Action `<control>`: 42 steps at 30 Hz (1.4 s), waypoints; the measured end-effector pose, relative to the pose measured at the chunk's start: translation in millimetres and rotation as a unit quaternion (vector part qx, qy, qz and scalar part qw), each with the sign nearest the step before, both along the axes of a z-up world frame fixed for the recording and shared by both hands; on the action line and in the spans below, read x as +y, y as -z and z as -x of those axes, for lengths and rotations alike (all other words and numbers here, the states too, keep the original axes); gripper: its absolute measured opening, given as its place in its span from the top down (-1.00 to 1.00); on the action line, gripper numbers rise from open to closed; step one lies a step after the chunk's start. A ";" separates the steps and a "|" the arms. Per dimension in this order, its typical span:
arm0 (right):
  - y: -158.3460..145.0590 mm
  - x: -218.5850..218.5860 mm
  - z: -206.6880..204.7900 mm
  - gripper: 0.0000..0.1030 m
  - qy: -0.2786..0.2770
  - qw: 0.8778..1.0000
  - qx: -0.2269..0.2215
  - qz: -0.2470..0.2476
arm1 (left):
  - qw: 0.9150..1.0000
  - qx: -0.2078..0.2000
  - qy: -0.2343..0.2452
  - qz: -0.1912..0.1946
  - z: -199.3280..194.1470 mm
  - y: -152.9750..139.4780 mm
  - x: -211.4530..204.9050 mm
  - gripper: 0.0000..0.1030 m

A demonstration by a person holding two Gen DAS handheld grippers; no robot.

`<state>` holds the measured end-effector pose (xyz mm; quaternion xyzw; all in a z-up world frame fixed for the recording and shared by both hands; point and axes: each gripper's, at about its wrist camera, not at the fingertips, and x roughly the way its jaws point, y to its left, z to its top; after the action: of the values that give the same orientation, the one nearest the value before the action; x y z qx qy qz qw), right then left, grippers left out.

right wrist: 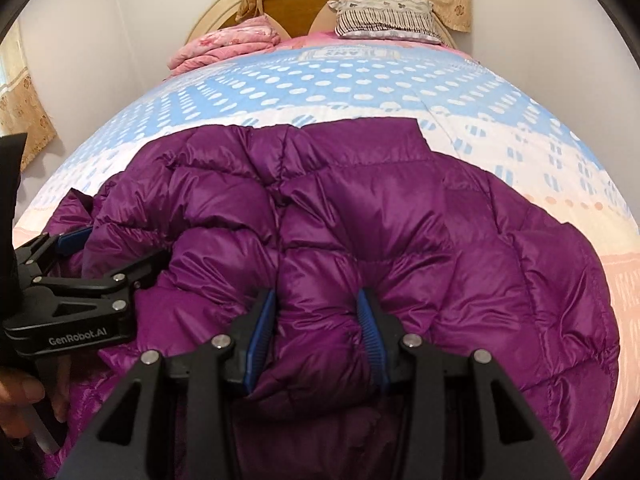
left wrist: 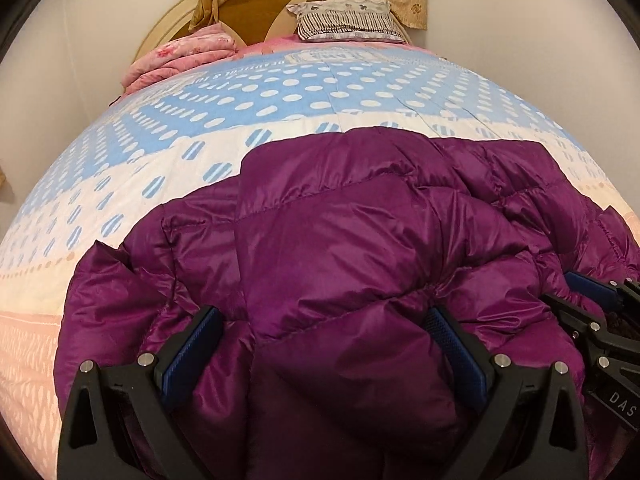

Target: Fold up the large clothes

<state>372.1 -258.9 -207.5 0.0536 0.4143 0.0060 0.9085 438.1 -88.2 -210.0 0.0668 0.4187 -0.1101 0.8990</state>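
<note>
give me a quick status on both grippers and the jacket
Left gripper wide, jacket bulk between fingers, grip unclear. Right gripper pinching a fold. Purple down jacket bunched on the bedspread. Nothing in the way.

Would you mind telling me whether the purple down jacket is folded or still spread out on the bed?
Partly folded: the purple down jacket lies bunched, its sides doubled over the middle on the bed. Both the right gripper and left gripper straddle puffed fabric.

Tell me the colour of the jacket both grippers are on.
Deep purple jacket, clearest in the right wrist view.
</note>
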 end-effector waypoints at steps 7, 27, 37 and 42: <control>0.6 2.7 1.4 0.10 0.001 1.000 -0.002 0.011 | 1.000 0.004 0.000 -0.005 -3.1 2.9 -0.1 -0.98; 1.1 6.9 1.4 0.10 0.002 1.000 -0.005 0.020 | 1.000 0.007 -0.001 -0.006 -6.4 5.8 -0.5 -0.98; 1.2 8.2 0.4 0.09 0.001 1.000 -0.002 0.029 | 1.000 0.007 -0.004 -0.013 -7.2 5.9 -2.0 -0.98; -6.3 9.2 -1.9 -0.02 -0.002 0.999 0.017 0.045 | 0.999 0.007 -0.014 -0.029 -0.4 -17.3 4.0 -0.98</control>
<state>374.0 -249.7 -201.2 0.0121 0.4295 -0.0115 0.9029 438.5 -84.2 -192.7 0.0862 0.4289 -0.0861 0.8951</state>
